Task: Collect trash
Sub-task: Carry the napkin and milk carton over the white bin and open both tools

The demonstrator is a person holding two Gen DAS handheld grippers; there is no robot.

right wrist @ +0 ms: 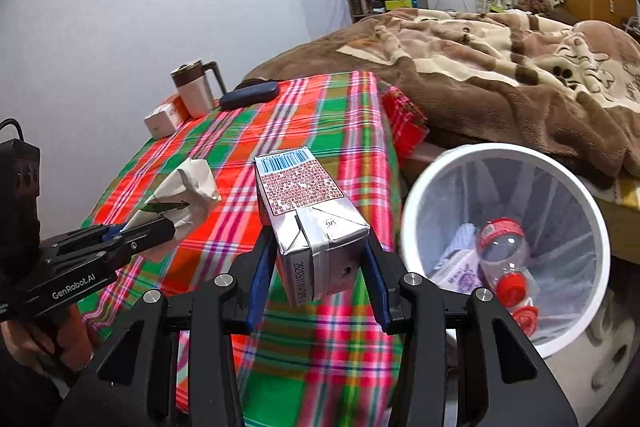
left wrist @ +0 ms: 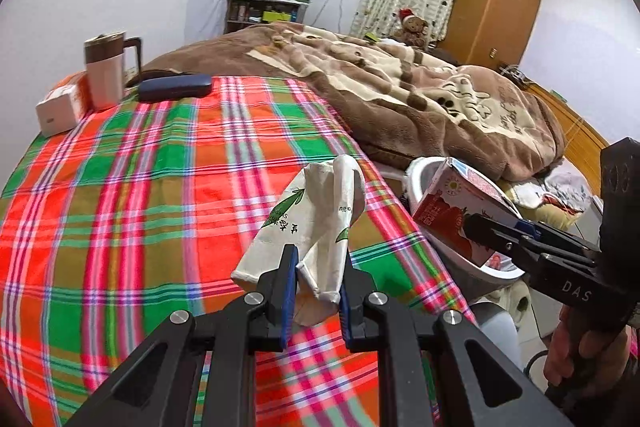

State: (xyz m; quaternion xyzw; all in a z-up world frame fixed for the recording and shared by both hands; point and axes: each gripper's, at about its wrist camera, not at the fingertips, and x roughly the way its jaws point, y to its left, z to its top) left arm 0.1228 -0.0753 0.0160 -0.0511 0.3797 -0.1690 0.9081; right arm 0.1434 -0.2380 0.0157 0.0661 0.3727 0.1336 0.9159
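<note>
Trash sits clamped in both: the right hand-held gripper (right wrist: 318, 269) holds a carton (right wrist: 310, 223) nearest the bin (right wrist: 416, 195), seemingly just short of its rim, while the left hand-held gripper (left wrist: 318, 281) pinches crumpled paper (left wrist: 308, 223) above the tabletop (left wrist: 140, 187).

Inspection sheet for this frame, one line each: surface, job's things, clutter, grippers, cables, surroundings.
Surface: plaid tablecloth covers the table.
Job's things: crumpled paper bag and drink carton, both held off the cloth; white bin beside the table holds a plastic bottle and wrappers.
Clutter: mug, small white box, dark case at the far end.
Grippers: left gripper shut on the paper bag; right gripper shut on the drink carton.
Cables: one black cable on the left gripper.
Surroundings: bed with brown blanket, teddy bear, shelf, wardrobe.
</note>
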